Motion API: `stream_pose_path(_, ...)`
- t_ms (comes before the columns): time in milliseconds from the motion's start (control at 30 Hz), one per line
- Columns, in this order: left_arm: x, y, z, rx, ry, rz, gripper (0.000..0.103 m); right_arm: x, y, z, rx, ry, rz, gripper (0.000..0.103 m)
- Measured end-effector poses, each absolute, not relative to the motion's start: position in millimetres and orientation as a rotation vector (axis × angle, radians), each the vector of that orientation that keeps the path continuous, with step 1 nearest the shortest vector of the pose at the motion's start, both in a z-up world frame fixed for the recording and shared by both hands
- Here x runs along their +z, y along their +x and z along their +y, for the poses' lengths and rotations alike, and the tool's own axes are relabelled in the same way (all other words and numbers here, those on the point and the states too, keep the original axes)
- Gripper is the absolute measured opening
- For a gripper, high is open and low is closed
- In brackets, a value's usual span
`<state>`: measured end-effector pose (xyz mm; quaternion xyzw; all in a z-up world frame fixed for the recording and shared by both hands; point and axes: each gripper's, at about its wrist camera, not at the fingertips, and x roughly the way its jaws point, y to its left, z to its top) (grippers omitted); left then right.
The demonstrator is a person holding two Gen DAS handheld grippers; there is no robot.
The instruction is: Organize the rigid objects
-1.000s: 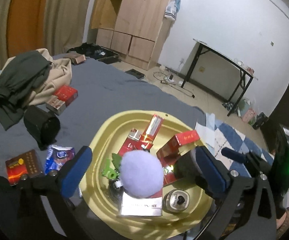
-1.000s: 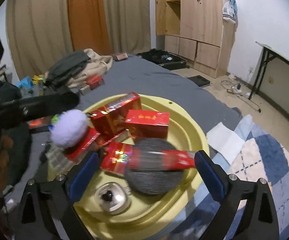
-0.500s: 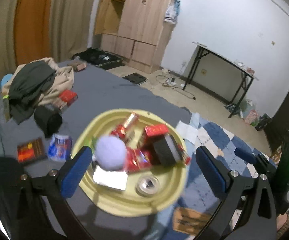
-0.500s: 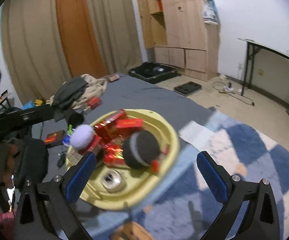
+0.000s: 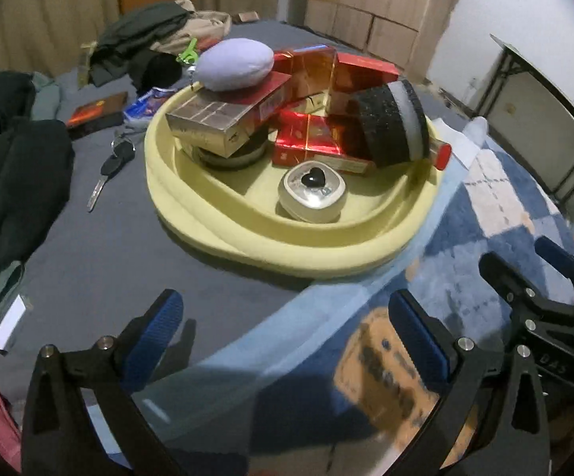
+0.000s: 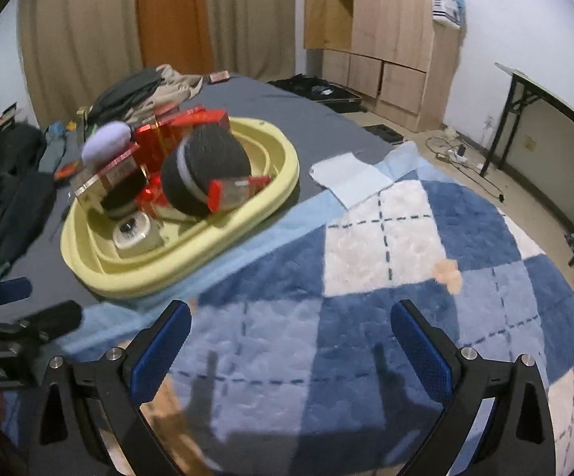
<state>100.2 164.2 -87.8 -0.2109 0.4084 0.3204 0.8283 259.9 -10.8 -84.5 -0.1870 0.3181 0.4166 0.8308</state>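
Observation:
A yellow basin (image 5: 287,254) (image 6: 148,281) on the grey bed holds red boxes (image 5: 311,139) (image 6: 191,123), a gold box (image 5: 207,123), a lilac puff (image 5: 235,63) (image 6: 106,142), a black-and-grey sponge roll (image 5: 390,123) (image 6: 207,166) and a silver tin (image 5: 313,190) (image 6: 132,232) with a black heart. My left gripper (image 5: 283,317) (image 6: 33,301) hangs open in front of the basin, nothing between its fingers. A blurred orange box (image 5: 386,388) (image 6: 164,396) lies on the blanket by its right finger. My right gripper (image 6: 291,317) (image 5: 525,261) stands wide open over the blanket, empty.
A blue-and-white checked blanket (image 6: 406,238) covers the near right. Left of the basin lie a car key (image 5: 108,170), a dark box (image 5: 96,113), a blue packet (image 5: 148,101) and dark clothes (image 5: 13,182). A folding table (image 6: 545,91) and a wardrobe (image 6: 382,20) stand behind.
Both grippers have drawn back from the basin to over the checked blanket. The left one now points lower, and the orange box has come into view. The right jaws have widened a little.

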Motion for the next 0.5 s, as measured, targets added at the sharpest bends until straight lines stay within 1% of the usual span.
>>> stream_pose_path(100,-100,105,161,0.729,-0.460,0.836,0.103,-100,273,-7,0.939,-0.417,0.685,0.103)
stream_pose_path(200,-127,114,152,0.746,-0.449,0.881,0.103,-122,287,2,0.962,-0.439,0.729,0.103)
stream_pose_path(267,-130,111,144,0.776,-0.394,0.824,0.103,-130,287,7,0.939,-0.468,0.720,0.103)
stream_pose_path(500,-131,115,145,0.809,-0.412,0.824,0.103,-132,283,8,0.914,-0.482,0.712,0.103)
